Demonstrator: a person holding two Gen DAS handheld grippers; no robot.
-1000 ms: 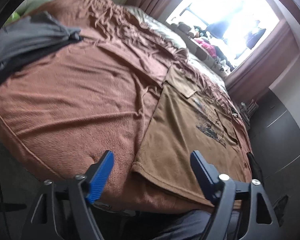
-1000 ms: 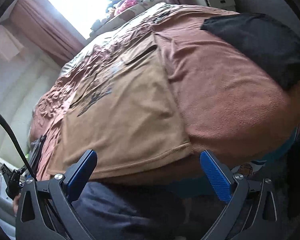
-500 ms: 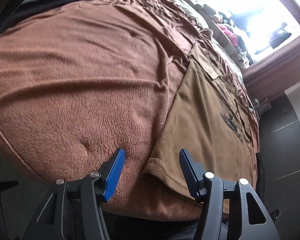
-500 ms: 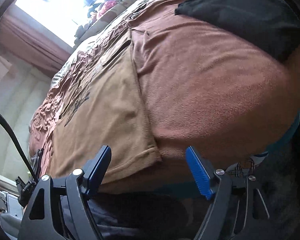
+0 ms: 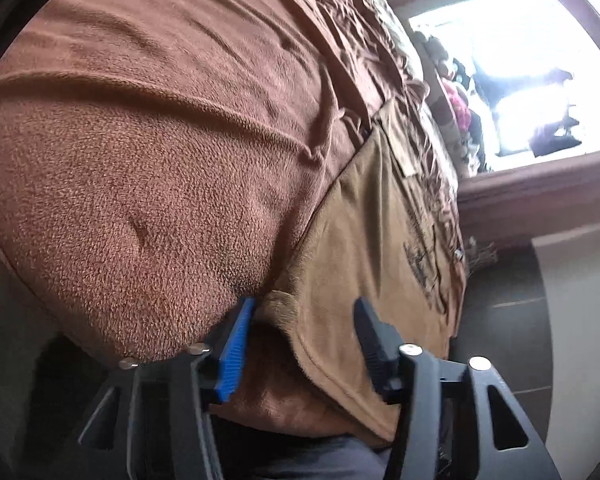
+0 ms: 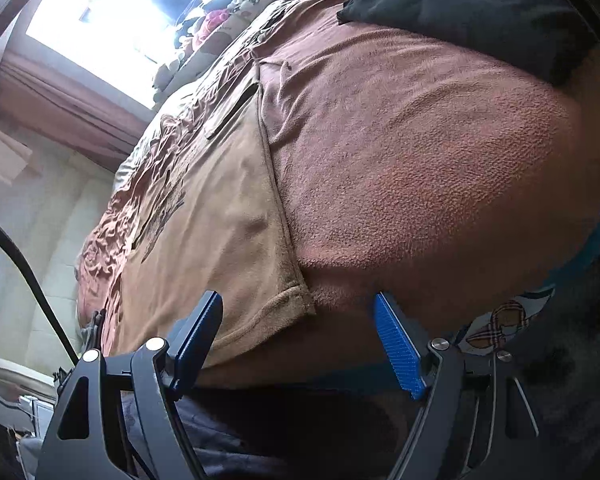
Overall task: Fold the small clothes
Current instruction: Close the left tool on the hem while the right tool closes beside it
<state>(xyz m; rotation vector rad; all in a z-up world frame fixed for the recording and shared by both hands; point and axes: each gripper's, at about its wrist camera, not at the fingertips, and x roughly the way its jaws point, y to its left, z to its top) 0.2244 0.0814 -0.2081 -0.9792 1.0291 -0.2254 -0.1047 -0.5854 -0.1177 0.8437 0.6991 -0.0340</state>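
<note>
A tan T-shirt (image 5: pixel 380 248) with a dark print lies flat on the brown blanket (image 5: pixel 160 160) that covers the bed, its hem at the near edge. In the left wrist view my left gripper (image 5: pixel 304 316) straddles the hem's left corner. Its jaws are closing; the blue pad (image 5: pixel 236 352) is at the corner's edge and the other finger is still apart. In the right wrist view the T-shirt (image 6: pixel 220 220) shows its right hem corner between the fingers of my right gripper (image 6: pixel 298 300), which stands open and clear of the cloth.
A black garment (image 6: pixel 480 8) lies on the blanket (image 6: pixel 420 160) at the far right. A bright window (image 5: pixel 520 72) with toys on its sill is beyond the bed. Dark trousers (image 6: pixel 280 432) of a person are at the bed's near edge. A black cable (image 6: pixel 20 248) hangs at left.
Both grippers have sunk to the bed's near edge and rolled, closing in on the shirt's two hem corners. Both pairs of jaws have narrowed, the left one more.
</note>
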